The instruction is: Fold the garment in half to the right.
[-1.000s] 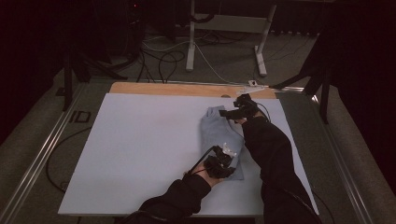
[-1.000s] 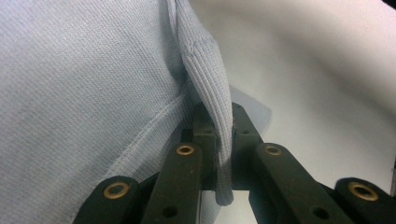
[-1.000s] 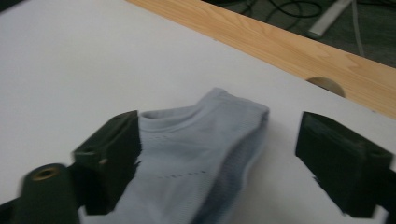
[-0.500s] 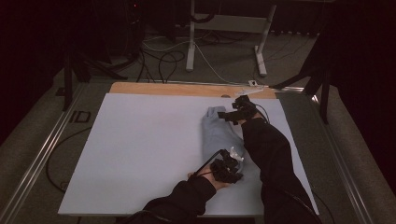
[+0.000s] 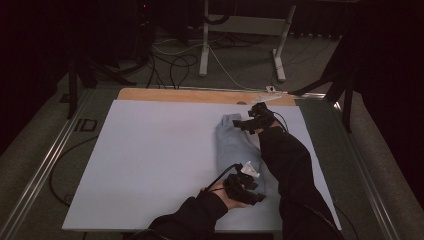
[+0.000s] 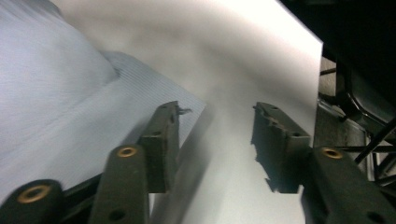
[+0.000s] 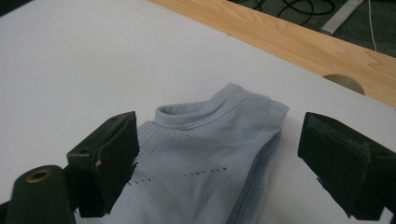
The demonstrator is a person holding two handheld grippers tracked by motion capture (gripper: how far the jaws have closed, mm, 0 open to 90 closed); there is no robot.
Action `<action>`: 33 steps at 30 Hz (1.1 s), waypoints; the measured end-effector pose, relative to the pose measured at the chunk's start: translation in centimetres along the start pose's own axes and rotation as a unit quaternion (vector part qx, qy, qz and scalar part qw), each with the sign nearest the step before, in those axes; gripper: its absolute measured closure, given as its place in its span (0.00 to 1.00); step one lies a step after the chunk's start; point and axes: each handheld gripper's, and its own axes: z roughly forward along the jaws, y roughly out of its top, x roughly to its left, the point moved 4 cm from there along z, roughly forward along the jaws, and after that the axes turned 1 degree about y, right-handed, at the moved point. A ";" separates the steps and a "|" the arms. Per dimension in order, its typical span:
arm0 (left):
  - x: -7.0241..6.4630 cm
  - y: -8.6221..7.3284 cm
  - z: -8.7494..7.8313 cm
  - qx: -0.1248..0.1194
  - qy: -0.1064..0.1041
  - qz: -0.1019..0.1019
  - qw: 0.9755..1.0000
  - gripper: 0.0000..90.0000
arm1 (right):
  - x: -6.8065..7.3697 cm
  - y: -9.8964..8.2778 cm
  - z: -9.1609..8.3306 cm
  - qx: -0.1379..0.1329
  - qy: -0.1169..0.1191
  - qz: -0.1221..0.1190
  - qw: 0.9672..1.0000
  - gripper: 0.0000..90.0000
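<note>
A light blue shirt (image 5: 234, 146) lies folded into a narrow strip on the white table (image 5: 150, 150), collar end toward the far side. My left gripper (image 5: 252, 192) is at the shirt's near end. Its jaws have just been opening. In the left gripper view my left gripper (image 6: 217, 107) has bare table between its jaws, and one jaw rests over the corner of the ribbed hem (image 6: 140, 107). My right gripper (image 5: 241, 124) hovers at the collar end. In the right gripper view my right gripper (image 7: 219, 126) is wide open, with the collar (image 7: 191, 116) ahead and untouched.
A wooden strip (image 5: 190, 95) runs along the table's far edge. Metal stand legs and cables (image 5: 205, 45) lie on the floor beyond. The table's right edge (image 6: 322, 70) is close to my left gripper. Wide bare tabletop spreads to the shirt's left.
My left gripper's jaws have opened and let go of the shirt's near end, which now lies flat on the table. The left hand slid slightly toward the near edge. The right gripper has not moved.
</note>
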 end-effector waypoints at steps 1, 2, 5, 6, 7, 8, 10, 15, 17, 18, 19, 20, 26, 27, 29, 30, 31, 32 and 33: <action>0.1 0.0 -0.6 -0.007 0.000 0.001 1.000 0.54 | 0.0 0.0 0.0 0.001 0.000 0.001 1.000 0.14; 0.3 0.0 -1.1 -0.011 0.001 0.000 1.000 0.51 | -0.1 0.1 0.0 0.001 -0.001 0.000 1.000 0.14; 0.8 -0.1 -2.7 -0.033 -0.003 -0.010 0.999 0.46 | -0.2 0.1 0.2 -0.001 0.000 0.002 1.000 0.14; 1.0 0.0 -3.2 -0.047 -0.005 -0.010 0.999 0.41 | -0.2 0.1 0.2 0.001 -0.001 0.004 1.000 0.14; 1.2 -0.1 -3.7 -0.057 0.001 -0.008 0.998 0.37 | -0.2 0.1 0.4 0.002 -0.001 0.003 1.000 0.14; 1.4 -0.2 -4.2 -0.063 0.006 -0.005 0.998 0.34 | -0.2 0.1 0.5 0.002 -0.001 0.002 1.000 0.14; 1.7 -0.6 -5.0 -0.078 0.009 0.022 0.997 0.21 | -0.2 0.1 0.7 0.005 -0.001 0.003 1.000 0.14; 2.6 -1.5 -6.9 -0.088 0.048 0.046 0.994 0.03 | -0.2 0.1 1.4 0.015 -0.006 0.005 1.000 0.14; 3.0 -2.0 -8.0 -0.096 0.056 0.045 0.993 0.00 | -0.3 0.1 1.7 0.017 -0.003 0.005 1.000 0.13; 3.2 -2.3 -8.7 -0.099 0.065 0.045 0.992 0.00 | -0.4 0.0 1.8 0.021 -0.005 0.005 1.000 0.12; 3.4 -2.6 -9.3 -0.104 0.071 0.041 0.991 0.00 | -0.5 0.0 2.0 0.023 -0.004 0.009 1.000 0.12; 3.7 -3.0 -10.2 -0.110 0.077 0.036 0.990 0.00 | -0.7 -0.2 2.2 0.026 -0.003 0.013 1.000 0.12; 5.0 -5.4 -13.9 -0.131 0.111 0.024 0.985 0.00 | -2.2 -1.4 3.3 0.046 -0.024 0.045 0.998 0.24; 5.2 -5.9 -14.5 -0.131 0.114 0.020 0.985 0.00 | -2.3 -1.6 3.5 0.051 -0.027 0.047 0.997 0.25; 5.7 -7.1 -15.6 -0.134 0.125 0.015 0.983 0.00 | -2.5 -2.2 3.9 0.064 -0.030 0.050 0.996 0.31; 6.0 -7.8 -16.0 -0.135 0.130 0.010 0.982 0.00 | -2.6 -2.3 4.1 0.069 -0.035 0.049 0.996 0.32; 6.3 -8.4 -16.4 -0.133 0.135 0.004 0.982 0.00 | -2.7 -2.5 4.3 0.072 -0.036 0.051 0.995 0.34; 6.5 -9.0 -16.7 -0.134 0.138 -0.001 0.981 0.00 | -2.8 -2.7 4.5 0.081 -0.039 0.054 0.995 0.37; 6.8 -9.6 -17.0 -0.135 0.140 -0.007 0.981 0.00 | -2.9 -2.9 4.7 0.088 -0.046 0.053 0.994 0.39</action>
